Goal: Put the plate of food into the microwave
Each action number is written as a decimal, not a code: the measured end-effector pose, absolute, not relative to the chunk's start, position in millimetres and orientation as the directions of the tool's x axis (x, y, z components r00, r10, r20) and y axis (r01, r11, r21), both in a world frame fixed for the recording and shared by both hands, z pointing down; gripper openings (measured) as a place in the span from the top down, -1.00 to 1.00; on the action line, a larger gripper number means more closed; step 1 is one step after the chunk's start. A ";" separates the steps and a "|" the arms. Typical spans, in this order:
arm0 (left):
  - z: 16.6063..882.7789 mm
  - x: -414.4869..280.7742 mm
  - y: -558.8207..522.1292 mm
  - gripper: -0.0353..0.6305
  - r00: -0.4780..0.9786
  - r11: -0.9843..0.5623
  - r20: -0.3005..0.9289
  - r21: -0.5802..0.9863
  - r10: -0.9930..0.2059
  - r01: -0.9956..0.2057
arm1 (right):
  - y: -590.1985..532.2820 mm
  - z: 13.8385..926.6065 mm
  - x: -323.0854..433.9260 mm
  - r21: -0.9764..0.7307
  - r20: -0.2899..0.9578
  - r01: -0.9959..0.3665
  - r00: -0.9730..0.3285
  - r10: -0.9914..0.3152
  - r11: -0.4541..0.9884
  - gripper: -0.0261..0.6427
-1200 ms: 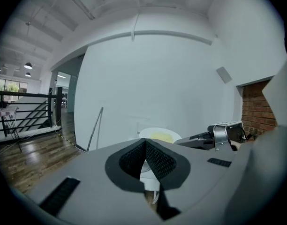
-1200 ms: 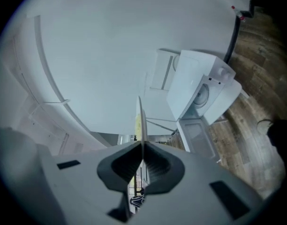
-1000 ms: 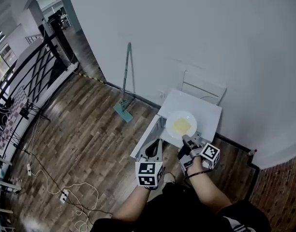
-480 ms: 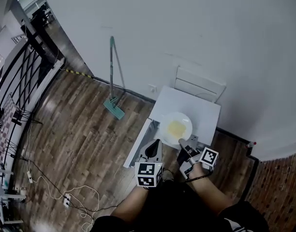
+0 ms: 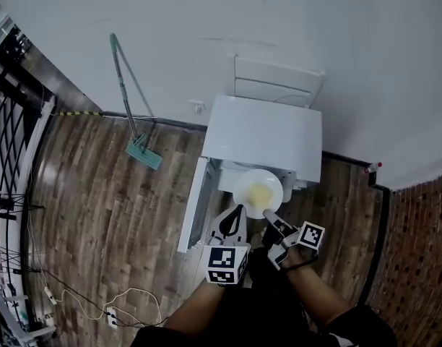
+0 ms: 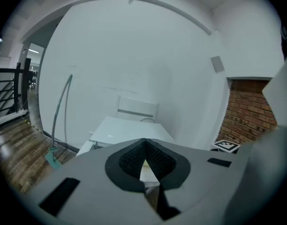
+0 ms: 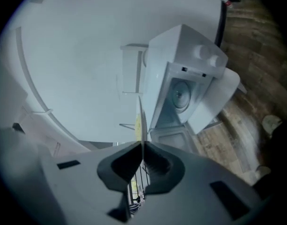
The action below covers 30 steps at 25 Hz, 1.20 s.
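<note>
Now the plate sits lower and nearer the person than a second ago. In the head view it then lay over the white top of the microwave; at this moment it overlaps only the top's front edge, above the open cavity. The door stands swung out to the left, as it did before. The camera has swung too, so part of that shift may be the head's own. Judged from this, the plate has been brought down from the level of the top toward the mouth. The carry looks nearly done, but the insert is not yet made, since the plate is outside the cavity.

The right claw is pinched tight on the plate's near rim. Its own view shows the rim edge-on, running straight out from between the pads. That view is rolled on its side and looks into the cavity, where the turntable shows, so the plate seems roughly lined up with the opening. The forearm reaches forward from the body, with the marker cube facing up and to the right. The food, a yellow patch, lies mid-plate.

The left claw has its jaws together on nothing. It points forward just beside the plate's left rim; whether it touches cannot be told.
</note>
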<state>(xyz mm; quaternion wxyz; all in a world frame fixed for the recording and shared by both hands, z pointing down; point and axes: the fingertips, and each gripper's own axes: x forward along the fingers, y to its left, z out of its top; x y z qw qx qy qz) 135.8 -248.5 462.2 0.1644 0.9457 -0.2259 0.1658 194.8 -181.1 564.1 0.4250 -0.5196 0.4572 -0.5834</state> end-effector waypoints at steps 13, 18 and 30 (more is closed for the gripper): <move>658.5 139.2 -272.7 0.90 0.882 -0.847 0.206 0.257 -0.423 -0.466 | -247.8 748.8 222.0 -0.983 0.175 0.074 0.095 -0.980 -0.169 0.85; 707.7 139.0 -284.9 0.90 0.887 -0.856 0.159 0.234 -0.434 -0.461 | -281.8 772.2 263.6 -0.991 0.124 0.080 0.228 -0.966 -0.108 0.85; 735.2 112.0 -283.8 0.90 0.894 -0.862 0.180 0.241 -0.411 -0.445 | -353.6 785.0 312.6 -0.981 0.194 0.032 0.302 -0.933 -0.193 0.85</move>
